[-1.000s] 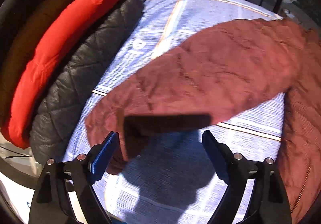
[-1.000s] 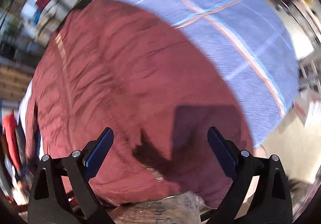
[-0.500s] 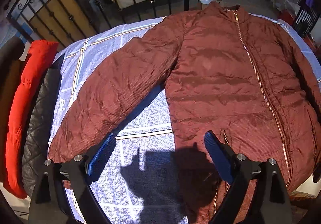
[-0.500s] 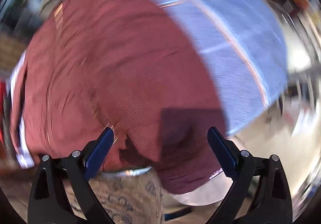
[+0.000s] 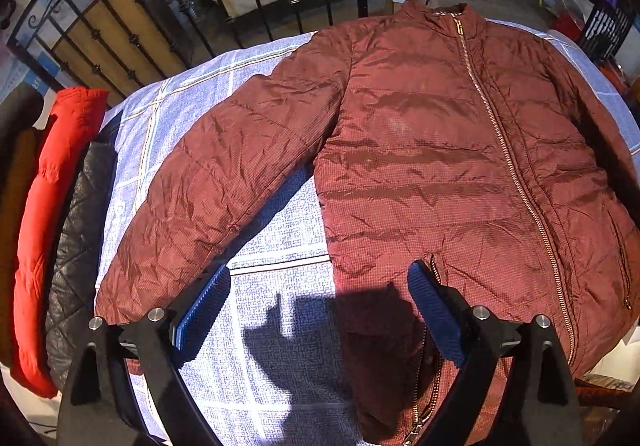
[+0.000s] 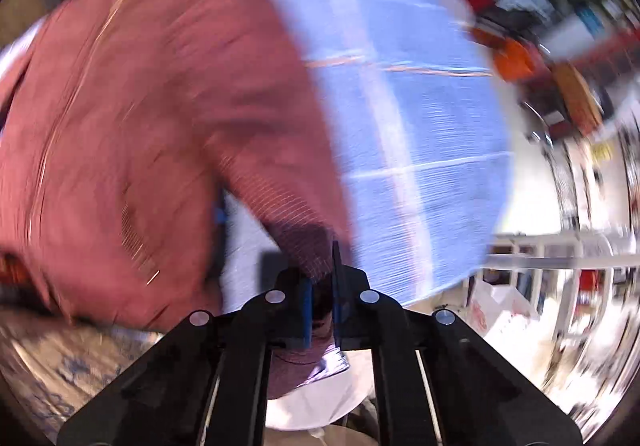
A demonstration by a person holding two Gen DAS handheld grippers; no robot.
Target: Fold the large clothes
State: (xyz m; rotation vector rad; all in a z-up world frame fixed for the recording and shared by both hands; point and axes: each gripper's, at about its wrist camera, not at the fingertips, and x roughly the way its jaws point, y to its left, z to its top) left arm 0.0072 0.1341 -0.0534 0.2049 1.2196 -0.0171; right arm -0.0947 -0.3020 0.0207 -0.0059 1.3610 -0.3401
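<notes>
The maroon jacket lies face-up and zipped on the blue checked bedsheet, collar at the far edge, hem at the near edge, so its long axis runs straight away from the tongs. The left gripper hangs above the near edge with its jaws spread wide and nothing between them; the bare sheet sits between its blue ribbed pads, the outstretched sleeve just to the left and the jacket body just to the right. Over on the far side, the right gripper is clamped nearly closed on a bunch of maroon cloth; the view is heavily blurred, but it looks like the end of the other sleeve, so the right hand is the one already engaged. The left sleeve angles out diagonally towards the near left, the nearest thing for the free hand to take. The shell is thin, shiny, crinkled nylon with soft padding and a brassy zip, slippery stuff likely to slide when folded. At the left edge lie a red puffer and a black quilted jacket.
</notes>
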